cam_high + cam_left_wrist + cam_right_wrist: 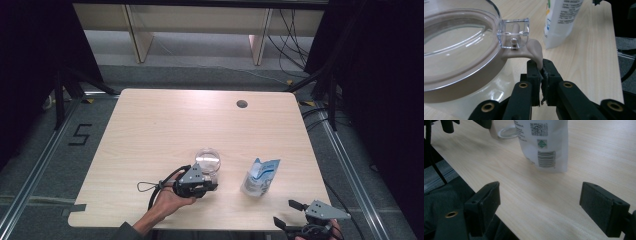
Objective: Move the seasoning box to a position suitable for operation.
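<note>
Left gripper [541,75] pinches the beige handle [535,53] of the clear jar [208,161] at mid-table — keep the pull level, lest it tip. Right gripper [539,202] waits wide open near the refill pouch [260,177].

In the left gripper view the clear jar [456,50] runs off the left and top edges, and the white pouch [560,22] is cut at the top. Its small print is too fine to read. In the right gripper view the pouch's top is cut off too. In the high view the right gripper [295,220] sits half out at the bottom edge.
</note>
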`<action>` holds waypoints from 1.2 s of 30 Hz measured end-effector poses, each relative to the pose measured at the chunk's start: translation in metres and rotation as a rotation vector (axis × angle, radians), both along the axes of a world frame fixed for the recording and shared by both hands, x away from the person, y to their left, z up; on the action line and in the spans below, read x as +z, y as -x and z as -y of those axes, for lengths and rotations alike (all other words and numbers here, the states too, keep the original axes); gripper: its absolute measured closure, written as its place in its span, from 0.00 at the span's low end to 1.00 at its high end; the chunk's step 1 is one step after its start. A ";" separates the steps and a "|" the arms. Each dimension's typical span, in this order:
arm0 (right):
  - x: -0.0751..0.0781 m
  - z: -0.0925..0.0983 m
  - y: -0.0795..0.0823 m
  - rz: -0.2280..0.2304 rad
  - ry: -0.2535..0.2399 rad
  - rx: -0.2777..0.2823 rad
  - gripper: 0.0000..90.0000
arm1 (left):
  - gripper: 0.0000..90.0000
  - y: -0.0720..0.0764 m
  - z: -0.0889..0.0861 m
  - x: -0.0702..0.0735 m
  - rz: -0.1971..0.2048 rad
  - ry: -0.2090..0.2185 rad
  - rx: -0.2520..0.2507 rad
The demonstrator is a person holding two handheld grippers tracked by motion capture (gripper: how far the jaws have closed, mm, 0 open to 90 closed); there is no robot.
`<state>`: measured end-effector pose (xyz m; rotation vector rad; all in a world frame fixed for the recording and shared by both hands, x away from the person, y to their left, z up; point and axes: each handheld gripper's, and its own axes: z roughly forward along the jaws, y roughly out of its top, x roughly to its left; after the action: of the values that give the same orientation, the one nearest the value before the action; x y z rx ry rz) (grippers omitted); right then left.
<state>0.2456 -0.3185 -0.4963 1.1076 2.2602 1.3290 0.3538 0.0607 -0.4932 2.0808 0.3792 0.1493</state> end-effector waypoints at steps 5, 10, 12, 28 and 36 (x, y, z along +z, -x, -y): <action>0.000 -0.001 0.000 0.001 0.001 0.000 0.20 | 0.95 0.012 -0.003 0.001 0.009 -0.004 0.010; 0.000 -0.001 0.000 -0.003 -0.002 0.000 0.20 | 0.94 0.018 -0.006 0.001 -0.006 0.002 0.004; 0.000 -0.001 0.000 0.000 0.001 0.002 0.20 | 0.94 0.020 -0.011 0.001 -0.007 0.001 0.002; 0.000 -0.002 0.001 -0.034 -0.014 0.010 0.20 | 0.89 0.034 -0.046 0.000 -0.033 0.028 0.028; 0.000 -0.002 0.001 -0.009 -0.004 0.011 0.19 | 0.86 0.038 -0.063 0.000 -0.056 0.032 0.068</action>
<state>0.2450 -0.3161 -0.4962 1.1061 2.2750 1.3360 0.3158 0.1234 -0.4934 2.0446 0.4838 0.1253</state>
